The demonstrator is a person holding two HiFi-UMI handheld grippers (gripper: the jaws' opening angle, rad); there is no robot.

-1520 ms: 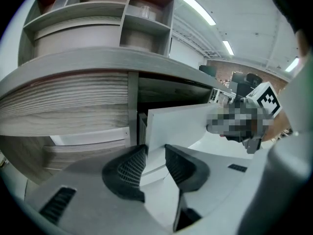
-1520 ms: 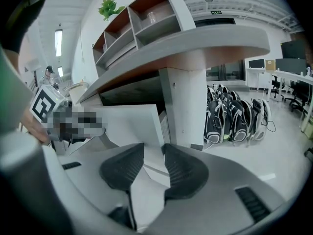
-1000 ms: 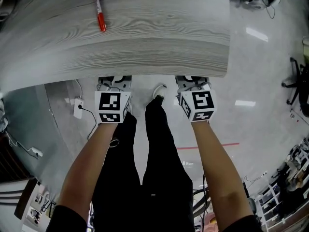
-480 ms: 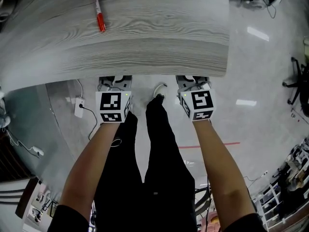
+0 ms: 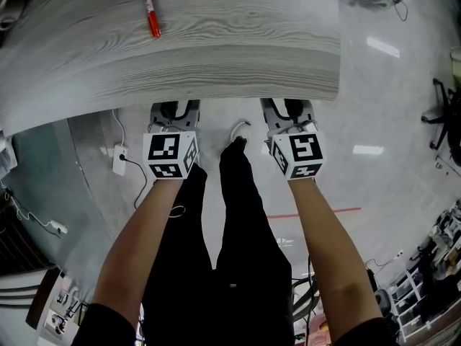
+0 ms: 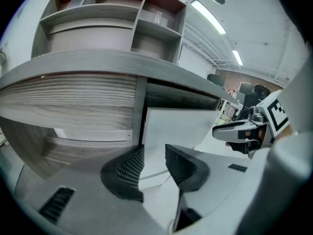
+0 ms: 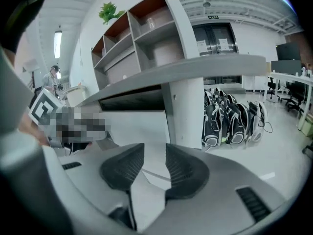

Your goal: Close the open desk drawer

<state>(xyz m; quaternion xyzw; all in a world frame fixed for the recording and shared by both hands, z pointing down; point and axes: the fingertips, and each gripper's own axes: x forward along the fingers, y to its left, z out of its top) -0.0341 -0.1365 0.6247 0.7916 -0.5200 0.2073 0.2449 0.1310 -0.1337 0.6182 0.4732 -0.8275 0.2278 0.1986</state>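
The drawer's white front (image 6: pixel 178 126) hangs under the grey wood-grain desk top (image 5: pixel 216 42), with a dark gap above it; the right gripper view shows the same white front (image 7: pixel 137 124). The desk top hides it from the head view. My left gripper (image 6: pixel 154 153) points at the panel's left part, jaws open, nothing between them. My right gripper (image 7: pixel 155 153) faces the panel's right part, open and empty too. In the head view the left gripper (image 5: pixel 173 114) and right gripper (image 5: pixel 288 114) reach under the desk's front edge, fingertips hidden.
A red marker (image 5: pixel 150 9) lies on the desk top. A shelf unit (image 6: pixel 112 18) stands on the desk. A desk support (image 7: pixel 188 111) rises right of the drawer, with black bags (image 7: pixel 234 121) on the floor beyond. My legs (image 5: pixel 230 215) stand between the arms.
The desk's front edge sits a little higher in the head view, so more of both gripper bodies shows below it. Both grippers have stayed about where they were, jaws unchanged.
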